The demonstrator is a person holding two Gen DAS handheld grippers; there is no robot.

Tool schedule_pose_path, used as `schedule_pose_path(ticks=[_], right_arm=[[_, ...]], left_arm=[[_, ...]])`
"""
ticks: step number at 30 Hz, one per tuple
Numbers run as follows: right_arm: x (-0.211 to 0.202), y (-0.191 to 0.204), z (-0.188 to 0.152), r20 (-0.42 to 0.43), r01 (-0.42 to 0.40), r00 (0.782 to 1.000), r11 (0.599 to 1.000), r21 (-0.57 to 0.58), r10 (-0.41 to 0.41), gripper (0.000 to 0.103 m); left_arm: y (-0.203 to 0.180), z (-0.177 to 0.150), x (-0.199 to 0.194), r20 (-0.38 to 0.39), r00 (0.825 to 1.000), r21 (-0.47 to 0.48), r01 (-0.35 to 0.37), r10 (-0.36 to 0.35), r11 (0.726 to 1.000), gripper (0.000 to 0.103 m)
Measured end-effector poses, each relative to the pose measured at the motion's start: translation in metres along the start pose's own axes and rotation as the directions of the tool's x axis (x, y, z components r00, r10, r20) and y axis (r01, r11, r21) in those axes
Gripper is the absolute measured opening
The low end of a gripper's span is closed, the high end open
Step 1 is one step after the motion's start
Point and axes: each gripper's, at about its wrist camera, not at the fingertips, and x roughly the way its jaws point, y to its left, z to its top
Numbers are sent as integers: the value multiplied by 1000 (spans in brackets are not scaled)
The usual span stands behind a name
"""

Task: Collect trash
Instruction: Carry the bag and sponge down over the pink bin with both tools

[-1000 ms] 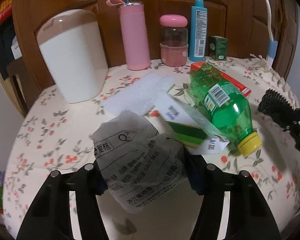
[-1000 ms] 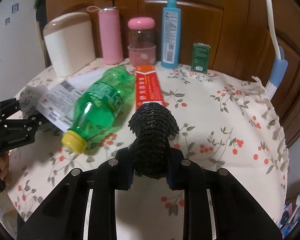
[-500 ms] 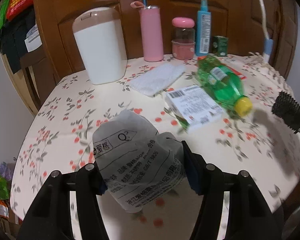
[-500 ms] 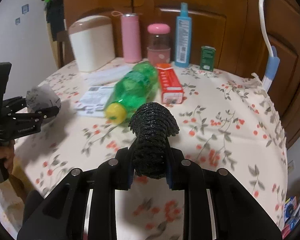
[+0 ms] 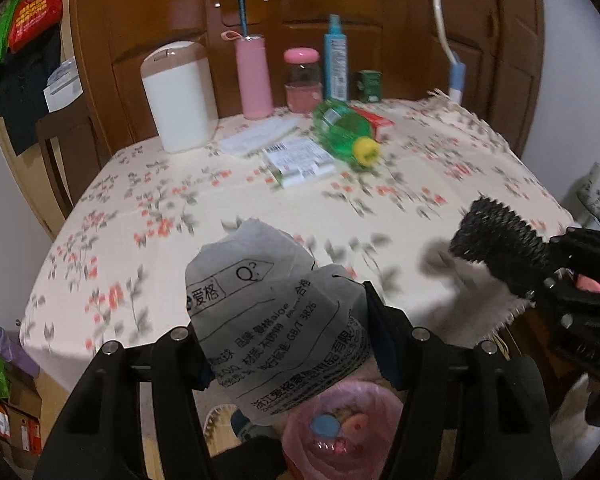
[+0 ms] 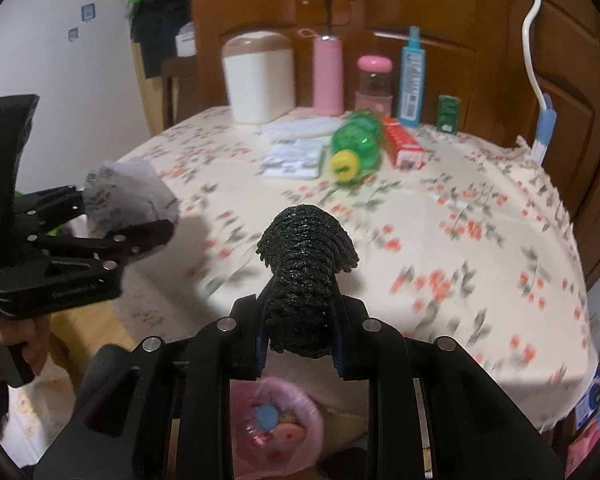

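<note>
Left wrist view alone shows printed black text on grey crumpled wrapper [image 5: 278, 316]; left gripper [image 5: 284, 344] fingers clamped on it, off table's near edge. Right wrist view alone shows person's hand [image 6: 4, 344] on left gripper handle. Right gripper [image 6: 302, 332] fingers pressed tight on black knobbly scrubber-like wad [image 6: 306, 276], off near edge too. Below both: one pink-lined bin [image 6: 276, 424] with litter inside. Floral tablecloth [image 5: 172, 216], fringed edge. Toward far edge: one green plastic bottle [image 5: 342, 130], yellow cap, lying; one flat white box [image 5: 298, 162]; one red carton [image 6: 404, 146]; one white lidded canister [image 5: 178, 96]; one pink cylindrical flask [image 5: 254, 76].

Both tools [image 5: 284, 344] [image 6: 300, 320] back, off table [image 5: 260, 200].
</note>
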Motion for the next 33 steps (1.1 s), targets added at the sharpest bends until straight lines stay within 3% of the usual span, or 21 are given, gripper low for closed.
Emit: schedule_pose_path(ticks=[9,18,25,33], right_arm=[[-3,39,-73,-83,-49,995,999,-1,48,24],[42,42,-136,-214,-58,975,998,31,63,24],[93,42,-181,-327,-70,941,996,54,84,24],[153,43,-222,-455,-79,885,995,68,102,24]], left_arm=[[-23,-68,-9,-75,997,21,37,-35,999,59],[-29,-135,41,-222,975,19,28,-23,999,59],[-34,-183,94,-362,932,18,31,-23,999,59],[-44,-231,155,-502,864,20,44,-28,999,59]])
